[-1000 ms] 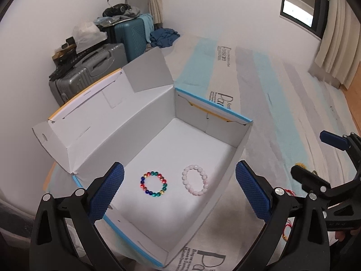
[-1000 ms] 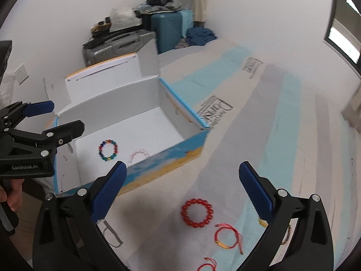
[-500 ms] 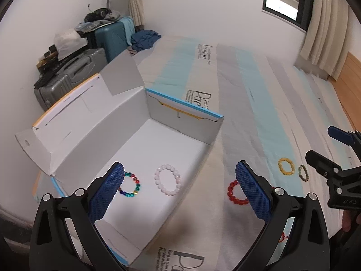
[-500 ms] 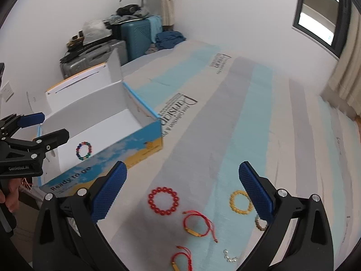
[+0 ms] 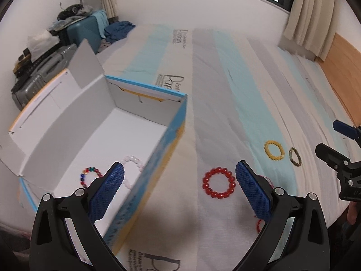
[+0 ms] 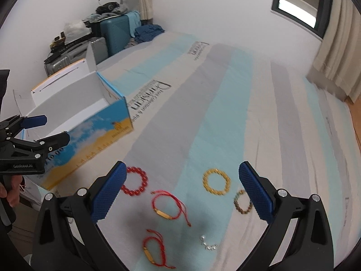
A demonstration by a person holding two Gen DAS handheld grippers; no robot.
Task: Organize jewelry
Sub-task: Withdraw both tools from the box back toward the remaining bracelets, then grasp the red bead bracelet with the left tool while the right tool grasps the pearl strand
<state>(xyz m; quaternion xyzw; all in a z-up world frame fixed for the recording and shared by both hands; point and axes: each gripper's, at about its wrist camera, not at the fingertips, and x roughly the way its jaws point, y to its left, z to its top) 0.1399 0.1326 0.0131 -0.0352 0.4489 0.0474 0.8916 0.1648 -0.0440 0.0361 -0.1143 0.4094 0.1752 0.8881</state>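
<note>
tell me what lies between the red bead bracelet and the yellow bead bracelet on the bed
In the right wrist view, only bare bedsheet lies between the red bead bracelet and the yellow bead bracelet.

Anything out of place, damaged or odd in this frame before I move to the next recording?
Nothing looks damaged or spilled. The box sits open with two bead bracelets inside; the red bead bracelet, yellow bead bracelet, two red cord bracelets and a small silver piece lie loose on the bedsheet, unsorted. Both tools are open and empty.

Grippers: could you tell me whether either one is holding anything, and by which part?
Nothing is held: the left gripper and right gripper are both open and empty above the bed.
</note>
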